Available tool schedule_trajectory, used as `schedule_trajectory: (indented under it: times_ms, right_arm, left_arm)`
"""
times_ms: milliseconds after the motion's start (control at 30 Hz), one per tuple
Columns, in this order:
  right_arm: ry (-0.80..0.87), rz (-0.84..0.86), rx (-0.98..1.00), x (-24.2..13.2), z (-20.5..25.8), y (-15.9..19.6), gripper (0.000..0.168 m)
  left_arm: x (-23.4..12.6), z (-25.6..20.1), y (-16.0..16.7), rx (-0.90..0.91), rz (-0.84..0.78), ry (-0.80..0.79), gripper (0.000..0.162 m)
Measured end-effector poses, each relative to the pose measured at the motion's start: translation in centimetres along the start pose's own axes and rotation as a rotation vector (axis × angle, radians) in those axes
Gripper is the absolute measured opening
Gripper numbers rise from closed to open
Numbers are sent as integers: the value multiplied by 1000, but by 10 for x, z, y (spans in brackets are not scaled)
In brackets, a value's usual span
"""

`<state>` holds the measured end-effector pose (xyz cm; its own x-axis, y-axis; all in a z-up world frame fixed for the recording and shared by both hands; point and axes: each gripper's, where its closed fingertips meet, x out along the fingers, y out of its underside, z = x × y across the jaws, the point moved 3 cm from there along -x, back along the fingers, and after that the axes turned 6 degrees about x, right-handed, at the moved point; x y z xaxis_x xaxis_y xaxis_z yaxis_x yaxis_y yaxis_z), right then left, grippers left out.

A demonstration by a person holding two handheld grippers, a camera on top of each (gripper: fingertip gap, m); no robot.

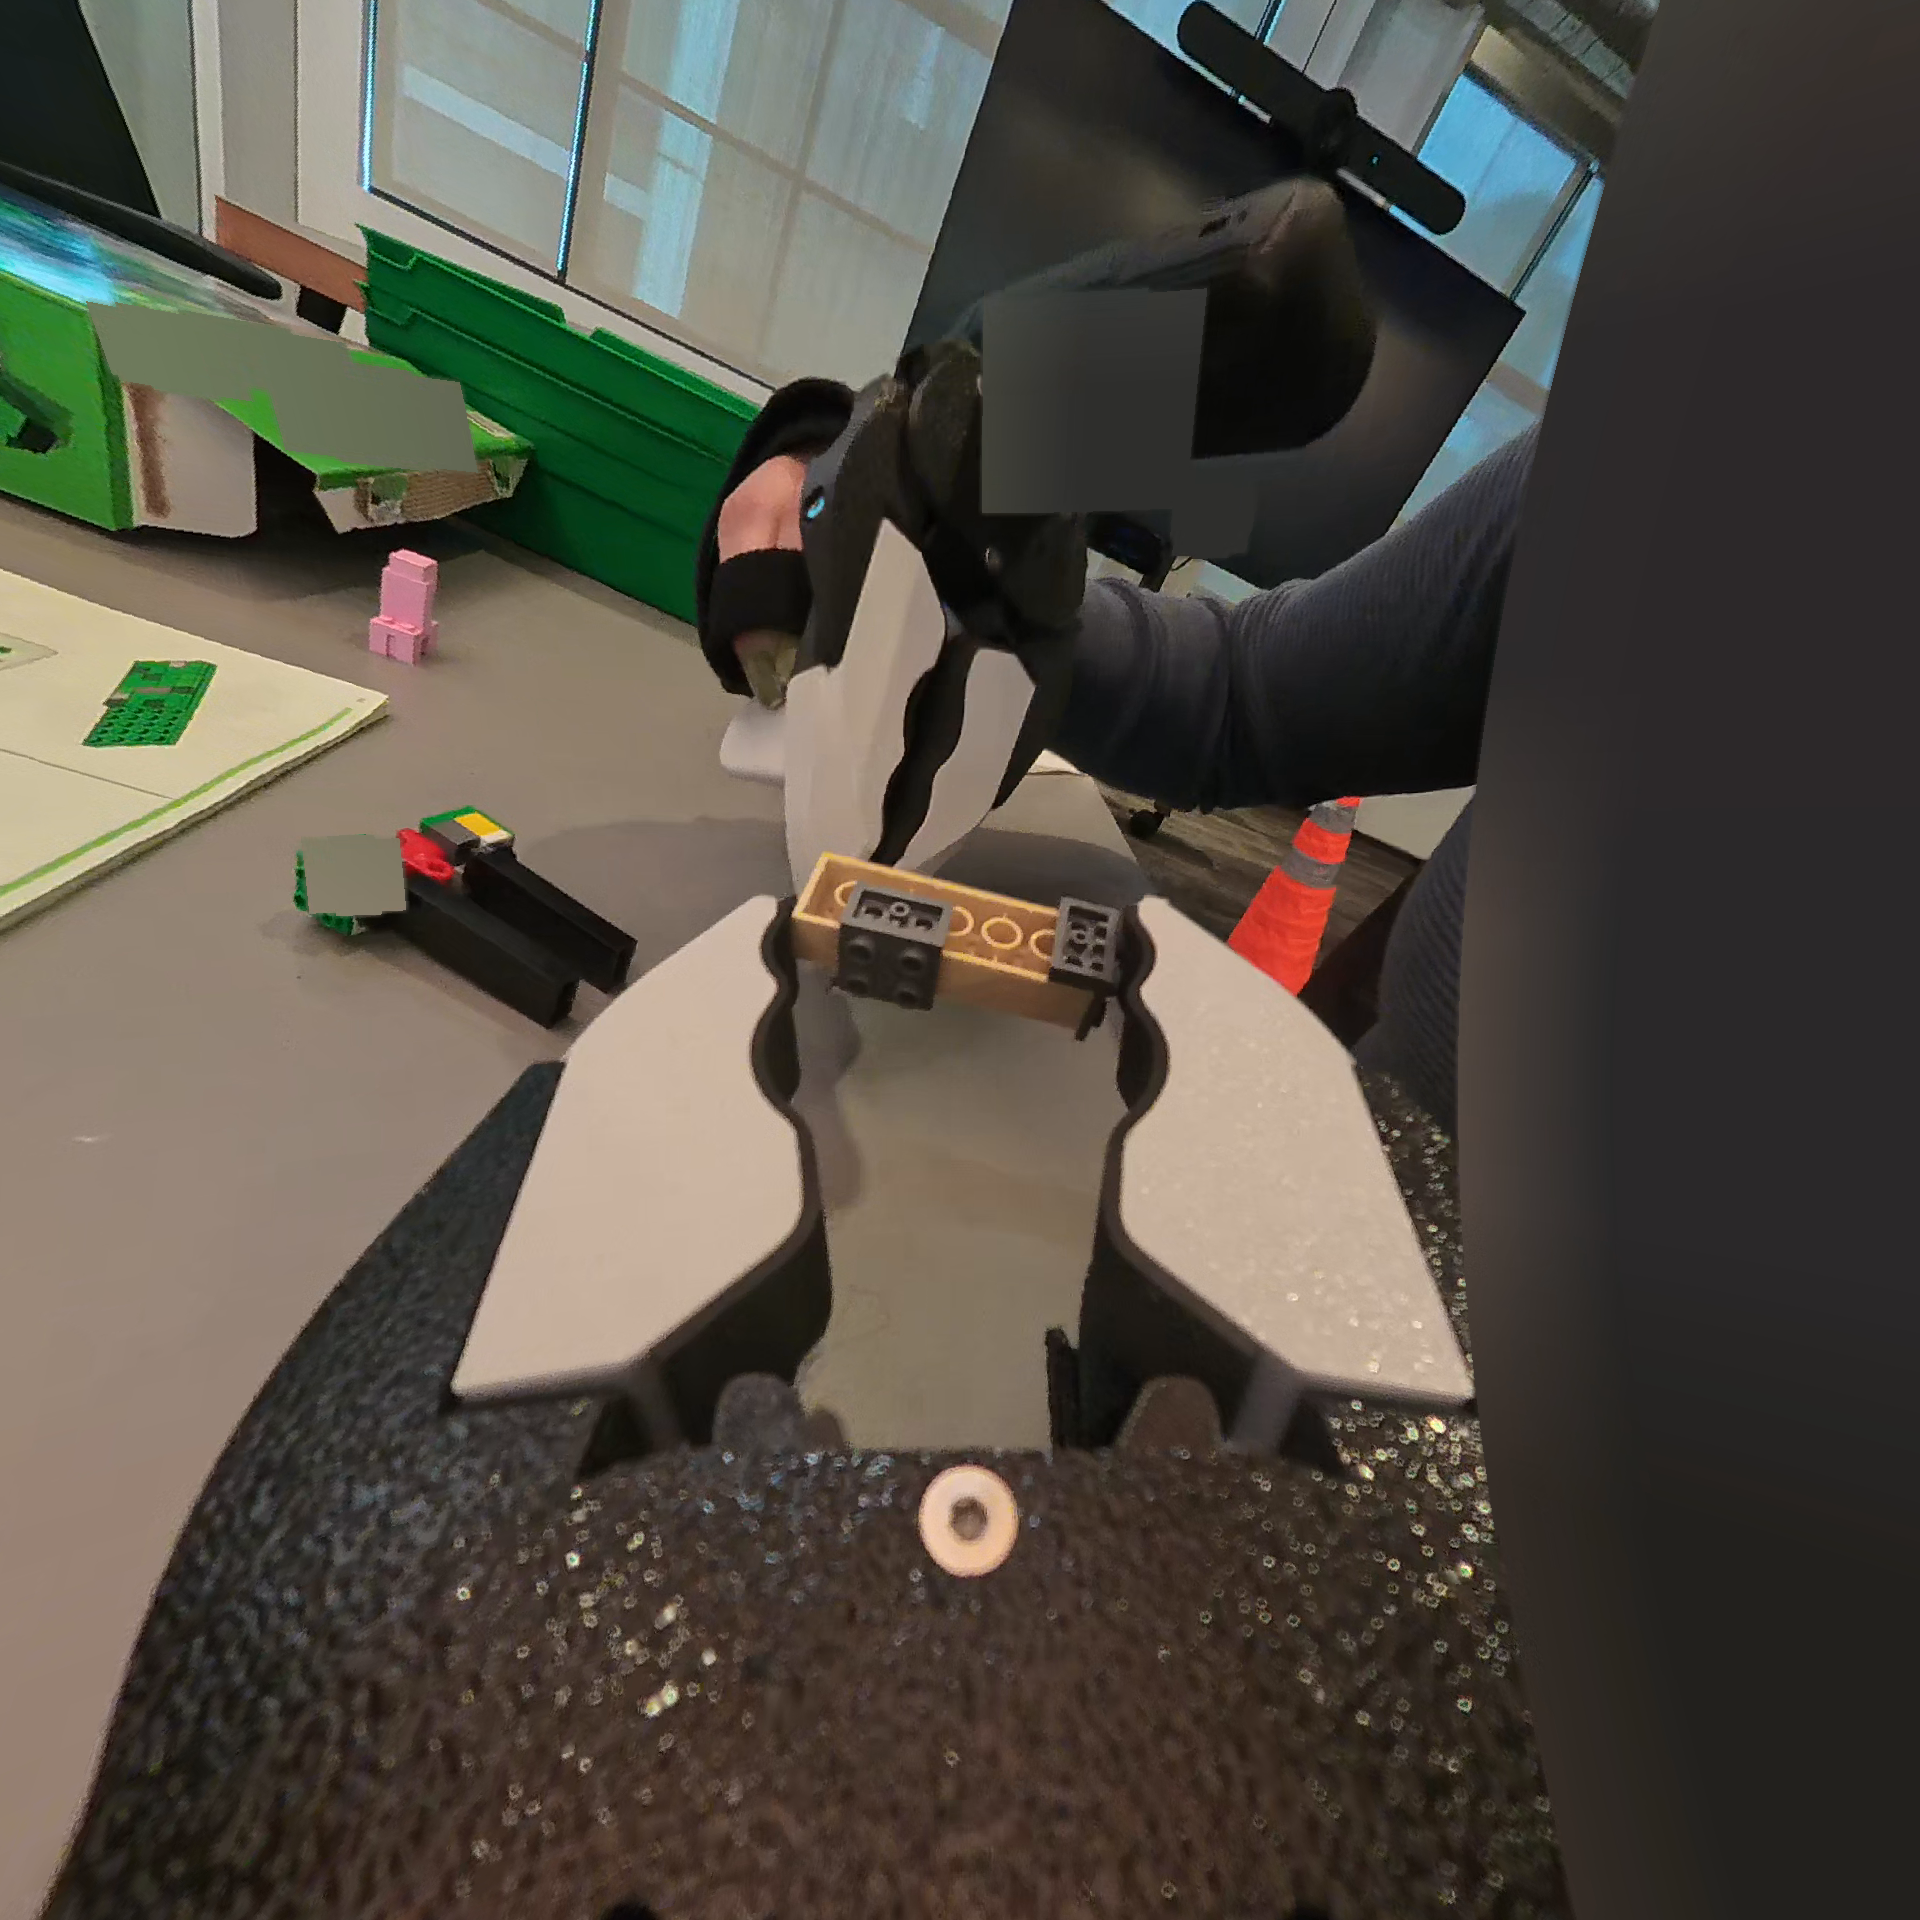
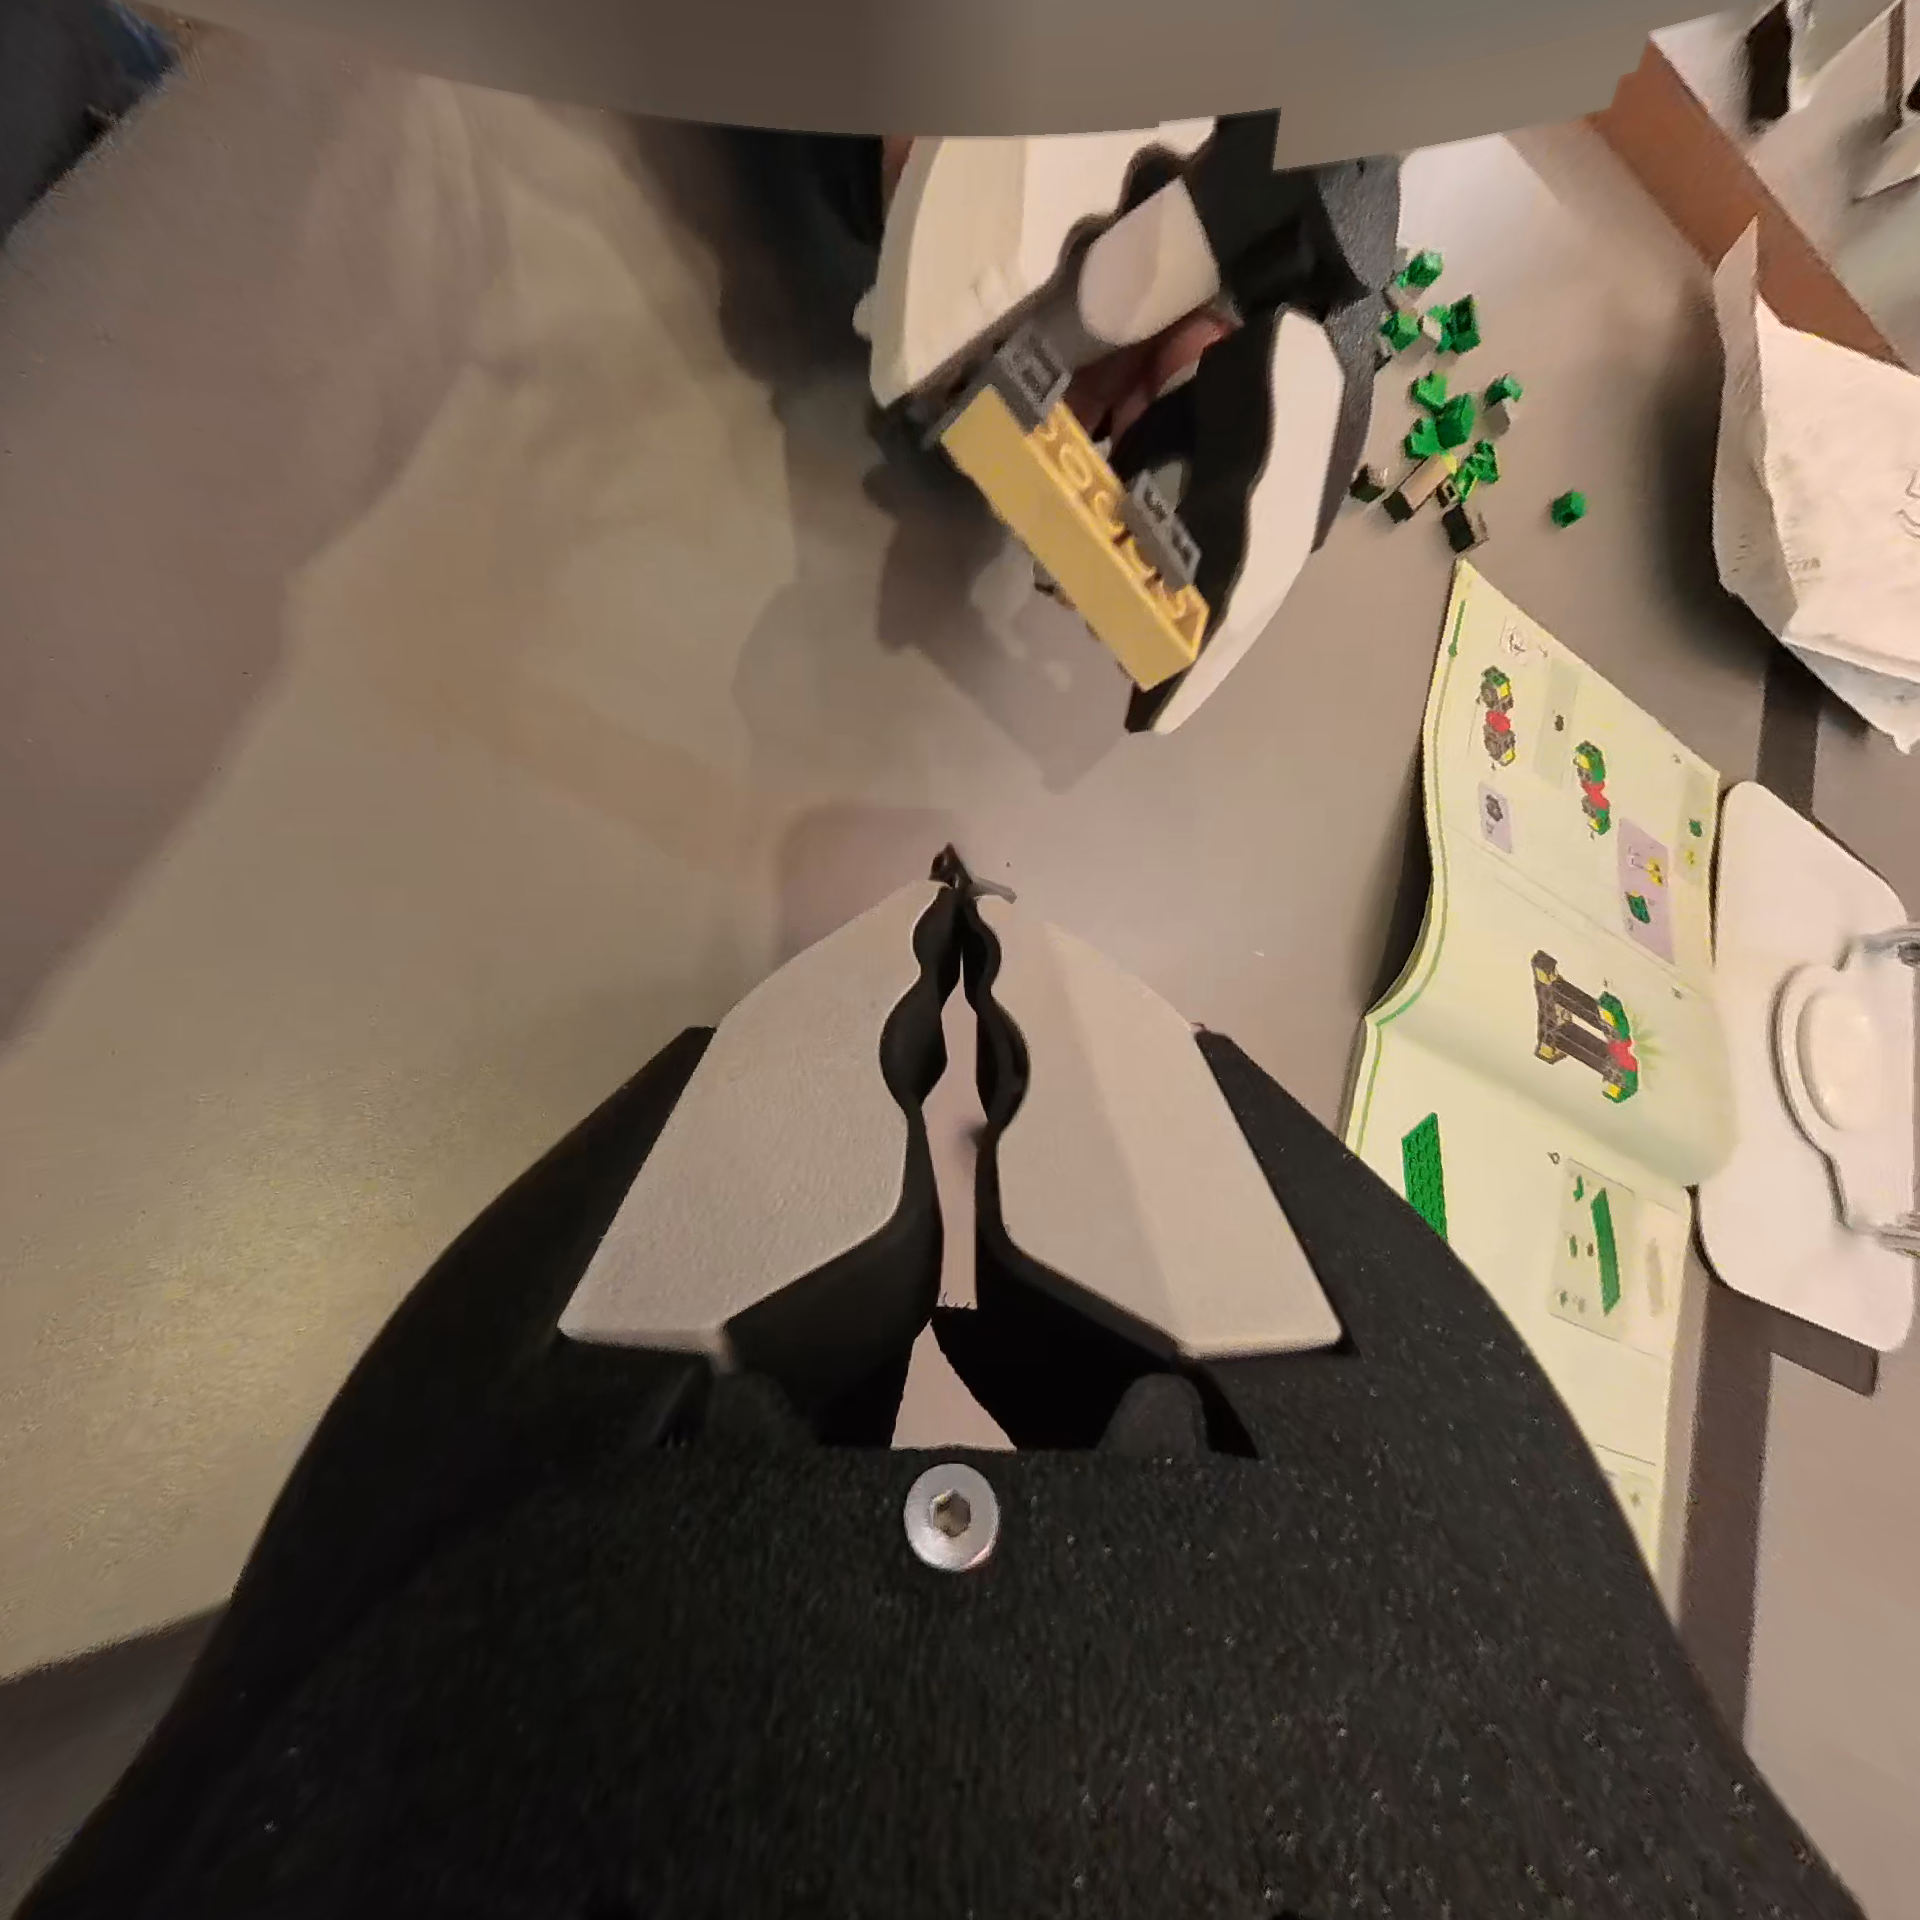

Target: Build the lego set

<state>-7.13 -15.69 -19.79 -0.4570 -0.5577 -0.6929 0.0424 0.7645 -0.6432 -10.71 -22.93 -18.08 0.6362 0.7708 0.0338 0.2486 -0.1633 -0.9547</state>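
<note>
My left gripper [image 1: 956,945] is shut on a long tan brick [image 1: 935,940], clamped end to end above the grey table with its hollow underside facing up. Two dark grey bricks [image 1: 894,940] are attached to it, one near each end. My right gripper [image 2: 961,883] is shut, and a tiny dark piece [image 2: 951,864] pokes out past its tips. In the left wrist view the right gripper [image 1: 899,842] points down with its tips at the tan brick's far edge. In the right wrist view the left gripper [image 2: 1049,499] and the tan brick [image 2: 1081,540] lie ahead.
A black-and-green sub-assembly [image 1: 488,904] and a pink figure [image 1: 405,608] are on the table to the left. An open instruction booklet [image 2: 1558,987], loose green pieces [image 2: 1444,416], paper bags [image 2: 1818,468] and a glass [image 2: 1870,1039] lie to the right. Green bins [image 1: 561,416] stand behind. The grippers' ends are close to 5 cm from one another.
</note>
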Motion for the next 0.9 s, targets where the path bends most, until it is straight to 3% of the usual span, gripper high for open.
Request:
schedule_trajectory:
  times_ms: [133, 333, 500, 600, 800, 900]
  right_arm:
    - [-45, -8, 18, 5, 3, 4, 0]
    - [-301, 250, 27, 14, 19, 35, 0]
    - [-382, 346, 38, 18, 14, 39, 0]
    - [-302, 389, 98, 18, 6, 41, 4]
    - [-95, 342, 571, 8, 8, 32, 15]
    - [39, 293, 649, 7, 16, 33, 16]
  left_arm:
    - [-2, 2, -1, -21, -17, -3, 59]
    - [-2, 2, -1, -22, -12, 0, 59]
    - [-2, 2, 0, -23, -8, 2, 59]
    - [-2, 2, -1, -27, -13, 2, 59]
    - [-2, 2, -1, -32, -15, 3, 59]
    - [-2, 2, -1, -33, -13, 4, 59]
